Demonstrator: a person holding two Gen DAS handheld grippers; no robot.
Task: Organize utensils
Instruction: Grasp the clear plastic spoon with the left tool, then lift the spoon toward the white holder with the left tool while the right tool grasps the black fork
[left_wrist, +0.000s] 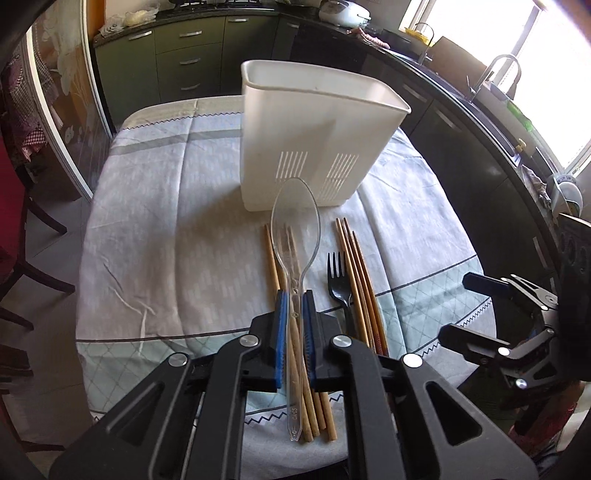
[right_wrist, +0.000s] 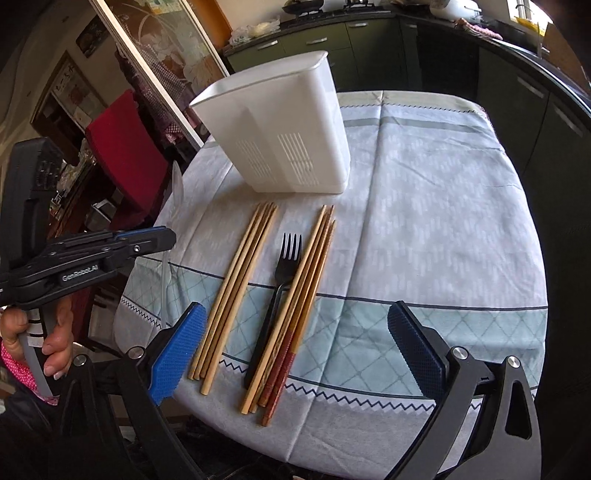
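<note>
My left gripper (left_wrist: 294, 295) is shut on the handle of a clear plastic spoon (left_wrist: 295, 218) and holds it above the table, bowl pointing at the white utensil holder (left_wrist: 314, 122). Plain wooden chopsticks (left_wrist: 273, 266) lie under the spoon. A black plastic fork (left_wrist: 338, 277) and a second bundle of chopsticks (left_wrist: 356, 273) lie to its right. In the right wrist view, my right gripper (right_wrist: 295, 350) is open and empty above the near table edge, over the fork (right_wrist: 284, 266) and both chopstick bundles (right_wrist: 240, 280) (right_wrist: 306, 288). The holder (right_wrist: 280, 125) stands behind them. The left gripper (right_wrist: 147, 240) shows at left.
The round table (left_wrist: 155, 229) has a light blue patterned cloth. Dark wooden chairs (left_wrist: 22, 266) and a red chair (right_wrist: 122, 147) stand at its left. Dark kitchen cabinets (left_wrist: 192, 62) and a counter with a sink (left_wrist: 495, 88) curve behind and to the right.
</note>
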